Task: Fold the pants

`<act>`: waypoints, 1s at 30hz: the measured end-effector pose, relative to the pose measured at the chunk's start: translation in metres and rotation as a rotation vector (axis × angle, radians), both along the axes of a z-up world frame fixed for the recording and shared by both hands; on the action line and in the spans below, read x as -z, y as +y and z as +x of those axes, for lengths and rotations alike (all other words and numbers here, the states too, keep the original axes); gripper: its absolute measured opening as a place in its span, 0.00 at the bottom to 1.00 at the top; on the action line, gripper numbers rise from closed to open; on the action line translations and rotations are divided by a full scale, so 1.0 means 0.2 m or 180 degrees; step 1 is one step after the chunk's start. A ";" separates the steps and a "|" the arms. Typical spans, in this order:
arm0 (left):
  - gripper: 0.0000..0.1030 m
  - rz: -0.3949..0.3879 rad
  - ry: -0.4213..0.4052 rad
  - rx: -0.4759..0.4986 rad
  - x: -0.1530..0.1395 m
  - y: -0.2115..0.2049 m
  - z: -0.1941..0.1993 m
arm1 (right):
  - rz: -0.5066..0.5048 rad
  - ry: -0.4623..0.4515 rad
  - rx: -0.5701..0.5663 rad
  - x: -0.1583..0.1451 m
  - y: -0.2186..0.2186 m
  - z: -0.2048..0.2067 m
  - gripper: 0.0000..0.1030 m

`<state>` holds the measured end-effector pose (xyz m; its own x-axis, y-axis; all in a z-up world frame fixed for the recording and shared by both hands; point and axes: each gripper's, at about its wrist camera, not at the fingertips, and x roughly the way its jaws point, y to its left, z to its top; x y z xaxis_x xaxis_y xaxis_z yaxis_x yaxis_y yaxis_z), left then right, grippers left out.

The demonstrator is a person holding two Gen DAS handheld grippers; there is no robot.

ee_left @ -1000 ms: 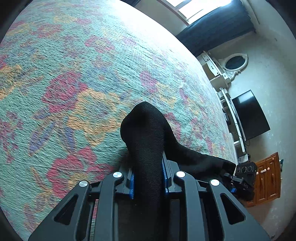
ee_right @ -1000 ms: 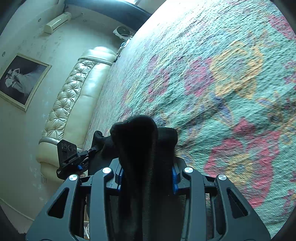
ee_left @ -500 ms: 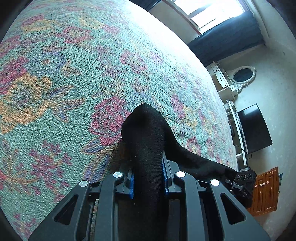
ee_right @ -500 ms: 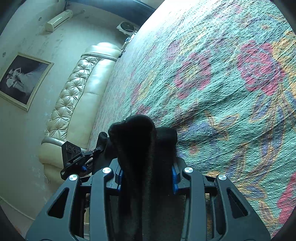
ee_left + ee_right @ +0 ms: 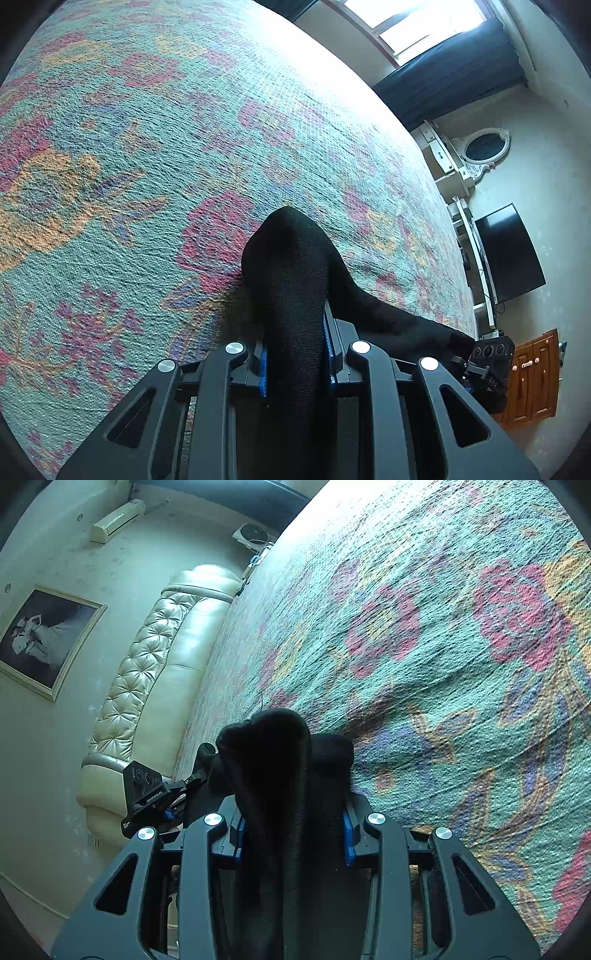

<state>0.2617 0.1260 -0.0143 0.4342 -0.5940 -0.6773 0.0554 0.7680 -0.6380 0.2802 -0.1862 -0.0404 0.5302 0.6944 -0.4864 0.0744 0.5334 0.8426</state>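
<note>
- pants (image 5: 291,280): black knit fabric, bunched into a rounded hump that is sticking up and forward out of the left gripper (image 5: 295,363); a band of the same cloth is running off to the right, toward the right gripper (image 5: 487,363) showing at the lower right edge.
- left gripper's blue pads (image 5: 263,373) are pressing in on the fabric from both sides, clamping it in a narrow pinch.
- right wrist view: the right gripper (image 5: 293,836) is likewise gripping a thicker wad of the pants (image 5: 280,760), two folds side by side, blue pads (image 5: 347,840) squeezing the cloth between them.
- the left gripper (image 5: 147,797) is appearing at the left in that view, with black fabric stretching across to it.
- the pants are hanging between the two grippers, just above the bedspread (image 5: 147,166), a teal textured cover with red, orange and blue flowers; whether the cloth is touching it below the grippers, cannot tell.
- surroundings: cream tufted headboard (image 5: 155,672), framed picture (image 5: 44,638) on the wall, dark tv screen (image 5: 509,251), oval mirror (image 5: 484,146), wooden cabinet (image 5: 532,376), dark curtain (image 5: 450,81) beside a bright window.
</note>
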 end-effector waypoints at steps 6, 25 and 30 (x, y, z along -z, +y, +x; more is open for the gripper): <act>0.23 0.0005 0.0021 -0.0053 0.00 0.00 0.00 | 0.0014 -0.0002 0.0004 0.01 -0.01 0.00 0.35; 0.74 -0.0654 0.0190 0.0127 0.04 0.20 -0.60 | 0.0279 0.0212 0.0101 -0.01 -0.17 -0.49 0.71; 0.79 -0.0804 0.0240 0.0315 0.04 0.10 -0.66 | 0.0319 0.0229 -0.0006 -0.03 -0.10 -0.62 0.79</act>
<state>0.1293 0.1470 -0.0232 0.3197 -0.7851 -0.5304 0.0673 0.5772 -0.8138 0.1572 -0.2062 -0.0345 0.4950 0.7425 -0.4513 0.1357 0.4469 0.8842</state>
